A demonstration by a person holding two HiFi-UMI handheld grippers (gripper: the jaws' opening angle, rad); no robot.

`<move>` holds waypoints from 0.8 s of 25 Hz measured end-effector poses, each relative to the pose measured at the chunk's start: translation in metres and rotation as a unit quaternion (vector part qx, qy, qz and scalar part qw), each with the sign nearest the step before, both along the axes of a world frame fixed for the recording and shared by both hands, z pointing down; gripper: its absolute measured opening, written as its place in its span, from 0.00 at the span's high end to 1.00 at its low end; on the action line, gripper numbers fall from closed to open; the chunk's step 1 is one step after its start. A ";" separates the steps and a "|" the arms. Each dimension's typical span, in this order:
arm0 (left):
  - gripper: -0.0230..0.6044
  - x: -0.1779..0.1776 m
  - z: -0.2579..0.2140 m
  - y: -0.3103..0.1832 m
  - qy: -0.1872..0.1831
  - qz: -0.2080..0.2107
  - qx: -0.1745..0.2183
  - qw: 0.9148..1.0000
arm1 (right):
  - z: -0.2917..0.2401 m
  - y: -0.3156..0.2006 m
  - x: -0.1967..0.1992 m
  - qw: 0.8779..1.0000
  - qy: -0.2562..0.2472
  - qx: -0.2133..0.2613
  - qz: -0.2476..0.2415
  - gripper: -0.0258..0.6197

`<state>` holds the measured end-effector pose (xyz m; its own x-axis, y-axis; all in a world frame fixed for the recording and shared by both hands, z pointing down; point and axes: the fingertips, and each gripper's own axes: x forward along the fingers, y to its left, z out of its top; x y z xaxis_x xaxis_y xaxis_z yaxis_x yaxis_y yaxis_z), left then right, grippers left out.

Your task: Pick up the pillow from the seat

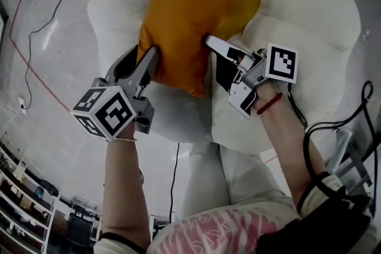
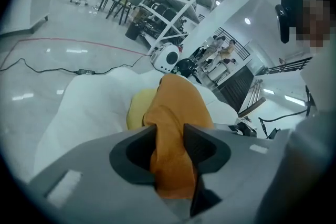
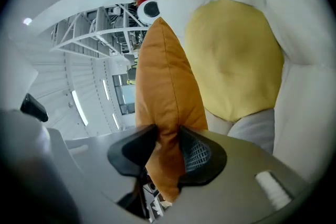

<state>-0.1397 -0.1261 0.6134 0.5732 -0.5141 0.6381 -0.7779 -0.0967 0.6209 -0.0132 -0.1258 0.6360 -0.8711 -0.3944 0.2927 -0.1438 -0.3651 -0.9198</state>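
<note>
The left hand-held gripper (image 1: 152, 57) (image 2: 169, 145) is closed on the near left corner of the orange pillow (image 1: 196, 15) (image 2: 176, 107) (image 3: 165, 86), with a fold of fabric squeezed between its jaws. The right hand-held gripper (image 1: 215, 47) (image 3: 168, 147) pinches the pillow's near right edge in the same way. The pillow stands on edge between the two, over the middle of the white seat (image 1: 309, 68) (image 2: 89, 107) (image 3: 310, 102). Whether its far end touches the seat cannot be told. Behind it, a yellow cushion (image 2: 137, 107) (image 3: 231, 60) rests toward the seat's back edge.
</note>
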 end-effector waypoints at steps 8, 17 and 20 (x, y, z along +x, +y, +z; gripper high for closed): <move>0.67 0.041 -0.168 -0.018 0.009 -0.030 0.083 0.996 | -0.173 -0.029 0.040 0.994 0.031 0.103 0.003 0.74; 0.68 0.044 -0.266 -0.048 -0.003 -0.017 0.199 0.980 | -0.273 -0.065 0.041 0.973 0.032 0.226 0.032 0.74; 0.68 0.039 -0.331 -0.058 -0.003 -0.011 0.258 0.966 | -0.341 -0.076 0.035 0.958 0.028 0.283 0.035 0.74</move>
